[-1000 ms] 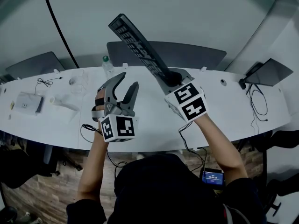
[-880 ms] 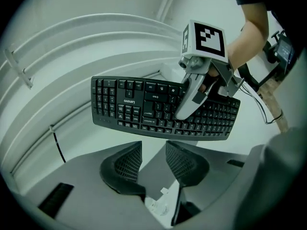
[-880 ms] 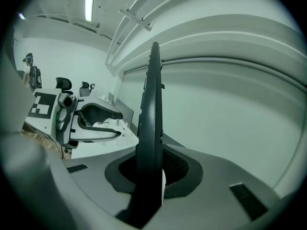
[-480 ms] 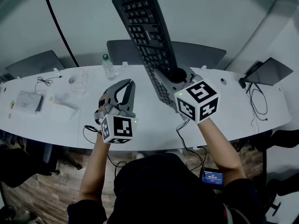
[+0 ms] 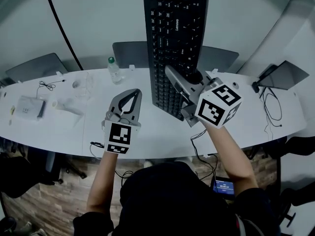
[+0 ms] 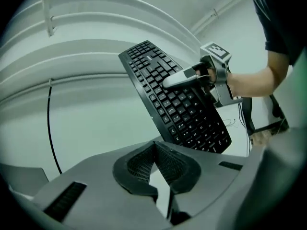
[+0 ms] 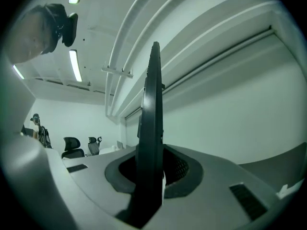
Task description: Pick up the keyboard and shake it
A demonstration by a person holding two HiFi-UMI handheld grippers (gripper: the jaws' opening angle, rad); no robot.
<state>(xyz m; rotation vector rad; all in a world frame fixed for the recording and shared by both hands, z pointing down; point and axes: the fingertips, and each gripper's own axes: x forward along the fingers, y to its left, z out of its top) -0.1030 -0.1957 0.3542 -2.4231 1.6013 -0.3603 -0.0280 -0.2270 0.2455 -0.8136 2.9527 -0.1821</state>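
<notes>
In the head view, my right hand-held gripper is clenched on the black keyboard. It grips the keyboard near its lower end. The keyboard is up in the air above the white table, standing on end with its keys facing me and its top running out of the picture. My left hand-held gripper hangs to the left of the keyboard, apart from it. Its jaws have just been closing and now meet at the tips with nothing between them. A clear bottle stands on the table beyond the left one.

In the left gripper view, the two jaw tips touch and the gap behind them is empty. Past them the keyboard tilts across the middle, key side toward this camera. One jaw of the right hand-held gripper lies over the keys.

In the right gripper view, I see the keyboard edge-on, a dark upright slab rising from between the jaws. The pads press on it from either side.
</notes>
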